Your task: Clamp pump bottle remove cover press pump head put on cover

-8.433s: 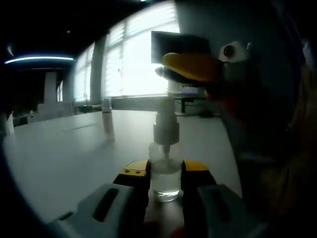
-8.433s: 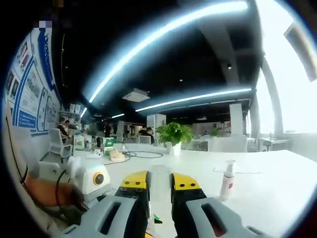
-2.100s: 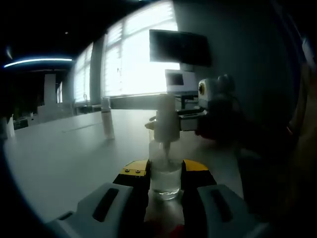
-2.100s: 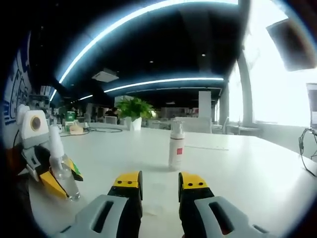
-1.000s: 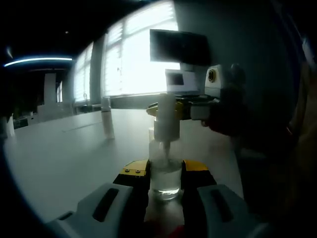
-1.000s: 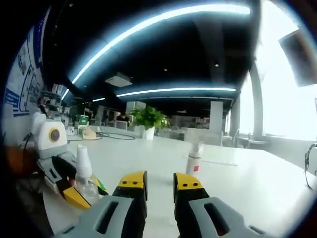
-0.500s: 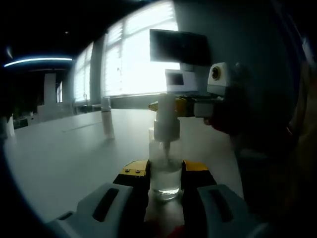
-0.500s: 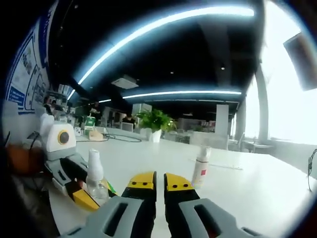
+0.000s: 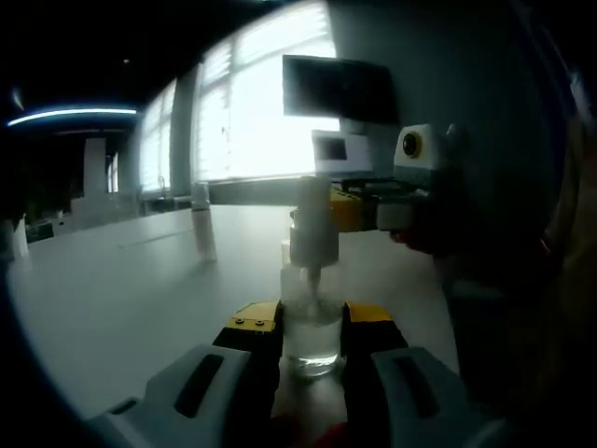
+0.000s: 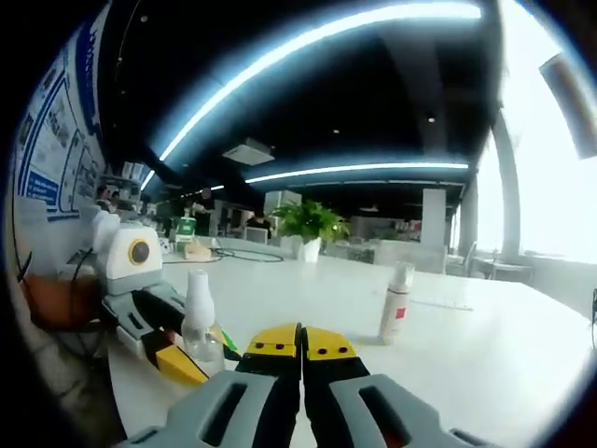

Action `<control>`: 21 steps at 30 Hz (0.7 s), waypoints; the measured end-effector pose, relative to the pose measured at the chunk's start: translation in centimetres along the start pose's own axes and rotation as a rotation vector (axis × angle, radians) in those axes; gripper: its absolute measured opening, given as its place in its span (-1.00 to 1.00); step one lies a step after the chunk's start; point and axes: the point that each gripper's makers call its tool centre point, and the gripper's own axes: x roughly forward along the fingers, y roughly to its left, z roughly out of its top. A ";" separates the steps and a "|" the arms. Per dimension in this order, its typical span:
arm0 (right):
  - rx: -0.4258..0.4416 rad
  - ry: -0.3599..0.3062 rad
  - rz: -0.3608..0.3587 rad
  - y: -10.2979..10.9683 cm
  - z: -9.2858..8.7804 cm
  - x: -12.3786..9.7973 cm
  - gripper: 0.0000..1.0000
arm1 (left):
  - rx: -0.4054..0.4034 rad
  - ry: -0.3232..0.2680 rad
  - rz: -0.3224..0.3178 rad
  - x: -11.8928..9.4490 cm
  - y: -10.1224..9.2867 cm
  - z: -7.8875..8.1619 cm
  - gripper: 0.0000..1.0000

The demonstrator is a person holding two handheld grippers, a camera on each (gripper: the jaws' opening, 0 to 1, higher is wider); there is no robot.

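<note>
A clear pump bottle (image 9: pixel 312 327) stands upright on the white table (image 9: pixel 121 280), and my left gripper (image 9: pixel 312 322) is shut on its lower body. A translucent cover (image 9: pixel 312 201) sits over the pump head. In the left gripper view my right gripper (image 9: pixel 345 211) reaches in from the right, its yellow tips level with the cover and just beside it. In the right gripper view my right gripper (image 10: pixel 301 350) has its jaws pressed together with nothing between them. There the pump bottle (image 10: pixel 199 322) stands to the left, in the left gripper (image 10: pixel 182 359).
A second white bottle with a red label (image 10: pixel 396 303) stands further out on the table (image 10: pixel 485 345); it is also in the left gripper view (image 9: pixel 201 233). A potted plant (image 10: pixel 312 226) stands far back. A person's sleeve (image 9: pixel 522 280) is at the right.
My right gripper's jaws have gone from apart to fully shut. Its tips have drawn back to the right, off the covered pump head. The left gripper and bottle have not moved.
</note>
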 end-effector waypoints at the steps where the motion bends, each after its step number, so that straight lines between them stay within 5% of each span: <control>1: -0.001 0.006 0.002 0.1 -0.1 -0.1 -1.00 | 0.000 0.000 0.001 0.0 0.0 0.0 -0.69; 21: -0.030 0.070 0.027 0.5 -2.5 -1.8 -1.00 | 0.006 -0.001 0.004 0.0 0.1 0.0 -0.69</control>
